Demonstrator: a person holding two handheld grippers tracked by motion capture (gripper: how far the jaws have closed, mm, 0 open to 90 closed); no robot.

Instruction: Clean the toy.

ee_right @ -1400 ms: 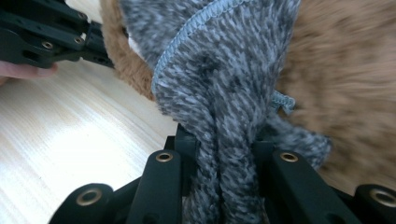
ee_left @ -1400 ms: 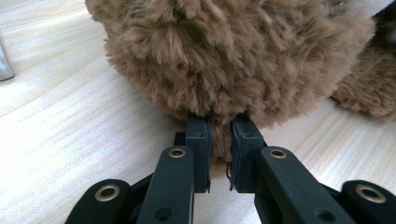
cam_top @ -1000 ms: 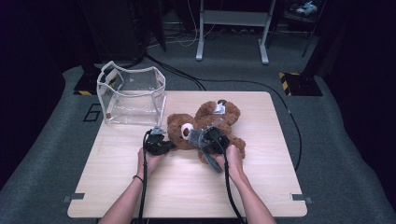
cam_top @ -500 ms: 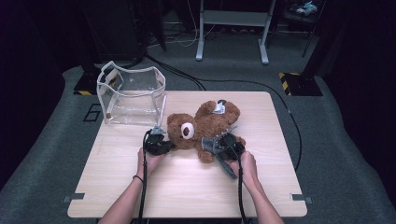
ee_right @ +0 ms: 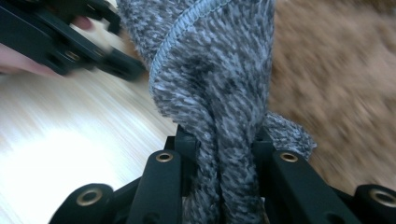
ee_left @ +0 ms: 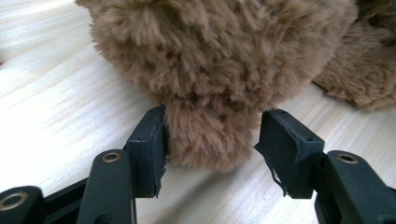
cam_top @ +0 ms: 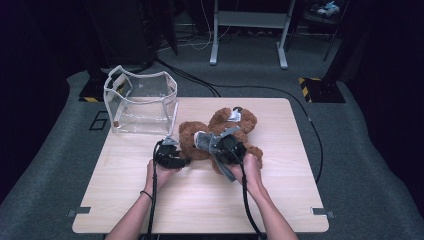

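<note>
From the high view we see a brown teddy bear (cam_top: 220, 135) lying on the wooden surface (cam_top: 280, 200), near its middle, with a clear plastic bag (cam_top: 140, 102) standing just beside it at the far left corner. Our left gripper (cam_top: 172, 159) sits at the bear's near left side, and our right gripper (cam_top: 220, 145) hovers over its middle, with a grey cloth (cam_top: 202, 141) at its tip. This view is too small to show how either pair of jaws stands, and a white tag (cam_top: 234, 116) on the bear's far end appears here alone.

In the left gripper view we look close along the left gripper (ee_left: 210, 135) and find what the high camera cannot give: a furry lobe of the teddy bear (ee_left: 210, 60) hangs between the two black pads. The left pad touches the fur, while the right pad stands clear of it with a gap. The jaws have just been opening and now stand about half wide, pressing on nothing. The pale surface (ee_left: 56, 93) runs beneath.

In the right gripper view we see the right gripper (ee_right: 224, 140) with its jaws narrow and clamped on the grey cloth (ee_right: 215, 70), a knitted piece with a stitched edge that rises up from between them. Brown fur of the teddy bear (ee_right: 336, 84) blurs at the right, and the left gripper (ee_right: 70, 42) shows at the upper left above the surface (ee_right: 70, 140).
</note>
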